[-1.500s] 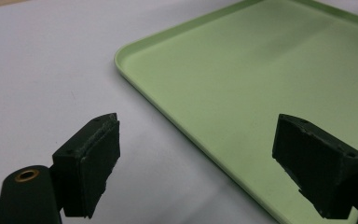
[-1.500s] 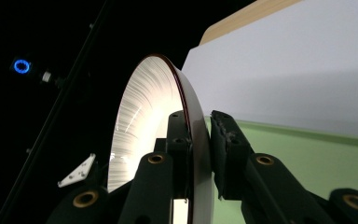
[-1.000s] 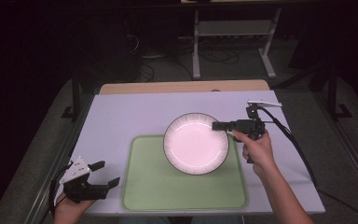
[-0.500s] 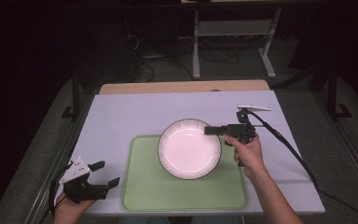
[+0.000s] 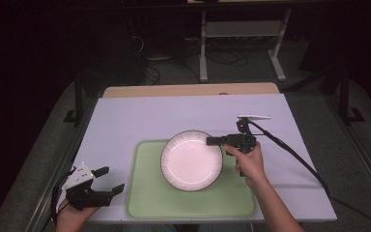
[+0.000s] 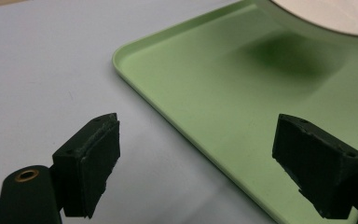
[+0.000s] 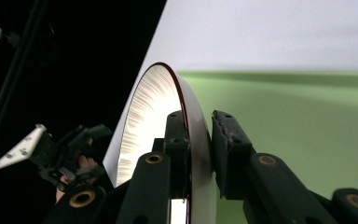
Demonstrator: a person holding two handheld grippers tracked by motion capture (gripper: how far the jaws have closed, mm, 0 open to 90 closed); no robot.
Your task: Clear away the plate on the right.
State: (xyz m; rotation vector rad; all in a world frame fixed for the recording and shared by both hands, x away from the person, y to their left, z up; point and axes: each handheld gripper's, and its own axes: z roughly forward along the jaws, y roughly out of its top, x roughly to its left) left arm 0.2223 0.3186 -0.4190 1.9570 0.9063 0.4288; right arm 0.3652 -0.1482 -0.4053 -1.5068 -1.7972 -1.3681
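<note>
Light falls from above onto the table [image 5: 140, 116], while the room behind is nearly black. The plate [image 5: 192, 159] glares almost pure white, its ribbing washed out. Beyond the left gripper's jaws, a soft shadow lies on the green tray [image 6: 223, 102]. The black jaws look slightly blurred, perhaps from closeness.

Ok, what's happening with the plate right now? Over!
Right gripper shut on round white plate, held above light green tray. Left gripper open, idle at table's near-left corner. Nothing in the way.

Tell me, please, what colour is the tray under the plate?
Pale green; the tray shows best in the left gripper view.
</note>
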